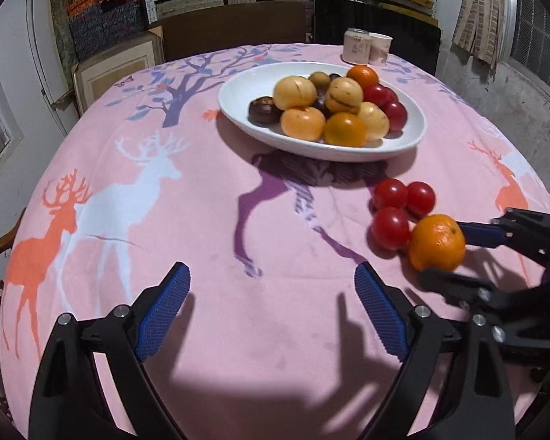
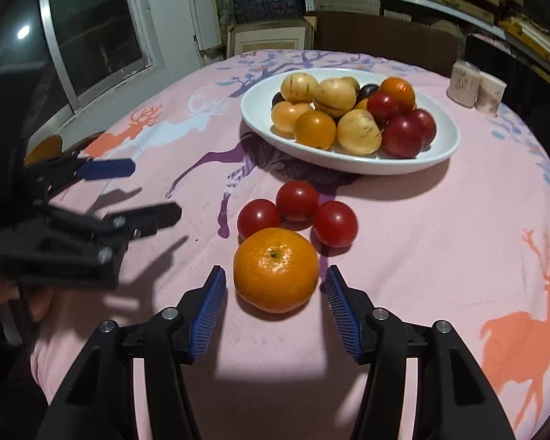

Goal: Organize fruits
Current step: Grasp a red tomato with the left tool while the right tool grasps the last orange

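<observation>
An orange mandarin lies on the pink deer-print tablecloth, right in front of three red round fruits. My right gripper straddles the mandarin with a thin gap showing at each blue pad, so it is open. In the left wrist view the mandarin sits at the right between the fingers of the right gripper. My left gripper is open wide over bare cloth, with nothing in it. A white oval bowl beyond holds several yellow, orange, red and dark fruits.
Two pale cups stand at the table's far edge, behind the bowl. The left gripper shows at the left of the right wrist view. Chairs, a window and packed shelves surround the round table.
</observation>
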The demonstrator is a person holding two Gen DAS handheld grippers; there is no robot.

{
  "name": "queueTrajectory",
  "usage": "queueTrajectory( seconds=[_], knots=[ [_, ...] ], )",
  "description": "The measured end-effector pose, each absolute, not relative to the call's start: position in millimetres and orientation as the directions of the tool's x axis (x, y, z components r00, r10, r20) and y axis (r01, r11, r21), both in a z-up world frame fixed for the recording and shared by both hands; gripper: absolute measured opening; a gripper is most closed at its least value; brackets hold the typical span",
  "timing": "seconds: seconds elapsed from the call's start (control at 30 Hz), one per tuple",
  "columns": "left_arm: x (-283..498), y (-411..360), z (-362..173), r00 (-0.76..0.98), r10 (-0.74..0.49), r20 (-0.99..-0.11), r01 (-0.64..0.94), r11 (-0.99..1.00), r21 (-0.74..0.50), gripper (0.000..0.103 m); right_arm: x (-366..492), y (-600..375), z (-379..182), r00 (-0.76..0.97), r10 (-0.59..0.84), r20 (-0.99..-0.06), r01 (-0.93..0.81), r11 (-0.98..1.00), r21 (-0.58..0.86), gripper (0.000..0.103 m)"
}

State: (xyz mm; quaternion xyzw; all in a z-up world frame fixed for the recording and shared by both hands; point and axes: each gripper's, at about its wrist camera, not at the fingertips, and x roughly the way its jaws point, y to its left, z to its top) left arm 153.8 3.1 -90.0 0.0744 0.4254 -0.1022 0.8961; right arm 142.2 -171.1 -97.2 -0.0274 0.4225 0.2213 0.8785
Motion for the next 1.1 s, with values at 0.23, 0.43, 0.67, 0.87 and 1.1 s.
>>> queueTrajectory(
  seconds=[0.23, 0.43, 0.67, 0.87, 1.1],
  knots=[
    [147, -34, -84, 0.623, -0.149, -0.768, 0.321, 0.944, 0.078, 0.089, 127, -220, -79, 0.674, 0.335, -0.659, -0.285, 0.940, 0.187, 0.046],
    [158, -74, -92, 0.635, -0.139, -0.760, 0.363, 0.922, 0.134, 0.089, 120, -264, -81, 0.705, 0.315, -0.636, -0.193, 0.947, 0.255, 0.046],
    [173, -66, -107, 0.585, -0.182, -0.790, 0.363, 0.930, 0.055, 0.048, 117, -263, -82, 0.702, 0.325, -0.634, -0.216, 0.945, 0.245, 0.047],
    [172, -63, -104, 0.597, -0.223, -0.771, 0.372, 0.928, 0.020, 0.028, 119, -272, -86, 0.695, 0.337, -0.635, -0.186, 0.938, 0.294, 0.047],
    [160, -59, -92, 0.628, -0.263, -0.733, 0.385, 0.923, -0.001, 0.028, 116, -267, -85, 0.695, 0.339, -0.634, -0.203, 0.938, 0.280, 0.047]
  ],
)
